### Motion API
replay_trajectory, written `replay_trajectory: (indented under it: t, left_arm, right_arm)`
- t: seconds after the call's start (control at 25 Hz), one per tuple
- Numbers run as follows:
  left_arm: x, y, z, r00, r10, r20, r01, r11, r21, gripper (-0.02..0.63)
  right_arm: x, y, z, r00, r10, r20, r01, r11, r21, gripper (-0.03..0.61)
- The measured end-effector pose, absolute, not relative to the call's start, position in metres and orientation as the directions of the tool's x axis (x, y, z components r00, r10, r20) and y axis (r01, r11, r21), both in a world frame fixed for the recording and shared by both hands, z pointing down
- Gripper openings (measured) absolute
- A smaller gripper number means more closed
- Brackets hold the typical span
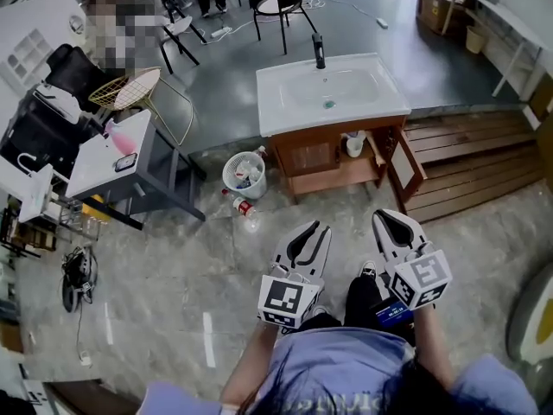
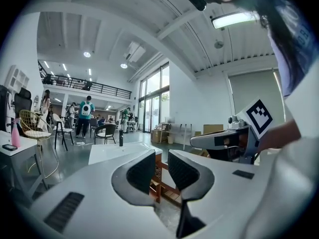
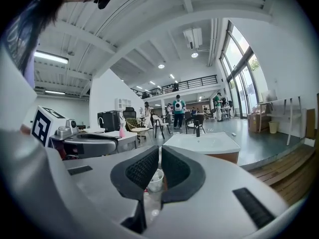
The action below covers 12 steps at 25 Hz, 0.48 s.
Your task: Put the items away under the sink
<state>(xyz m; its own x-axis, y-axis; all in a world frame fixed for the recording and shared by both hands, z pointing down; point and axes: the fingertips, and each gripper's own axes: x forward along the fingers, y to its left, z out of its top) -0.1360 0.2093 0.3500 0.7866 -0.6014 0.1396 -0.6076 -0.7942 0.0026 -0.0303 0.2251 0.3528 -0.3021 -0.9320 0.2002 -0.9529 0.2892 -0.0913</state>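
The white sink (image 1: 333, 89) with a black tap sits on a wooden cabinet (image 1: 311, 156) whose right door (image 1: 404, 169) hangs open. A white cup (image 1: 354, 143) stands on the shelf inside. Left of the cabinet a white basket (image 1: 226, 175) holds bottles, and another bottle (image 1: 243, 206) lies on the floor beside it. Both grippers hover well short of the cabinet, held in front of the person. My left gripper (image 1: 315, 228) (image 2: 162, 156) stands slightly open and empty. My right gripper (image 1: 390, 216) (image 3: 159, 151) is shut with nothing in it, and the basket (image 3: 155, 179) shows beyond its tips.
A grey desk (image 1: 99, 158) with a pink bottle and a wire chair (image 1: 138, 89) stand at the left. Wooden steps (image 1: 467, 162) run along the cabinet's right side. A black chair (image 1: 281, 3) stands behind the sink, with people further back.
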Motion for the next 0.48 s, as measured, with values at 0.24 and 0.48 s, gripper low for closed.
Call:
replay_trajectory:
  t: [0.24, 0.48]
  left_arm:
    - [-0.144, 0.219, 0.348, 0.791, -0.595, 0.14, -0.6, -0.8, -0.014, 0.089]
    - [-0.15, 0.215, 0.347, 0.781, -0.608, 0.141, -0.612, -0.791, -0.019, 0.089]
  right_arm:
    - [-0.043, 0.23, 0.35, -0.306, -0.93, 0.201, -0.952, 0.294, -0.088, 0.031]
    - [-0.05, 0.225, 0.351, -0.323, -0.923, 0.209, -0.946, 0.314, -0.076, 0.031]
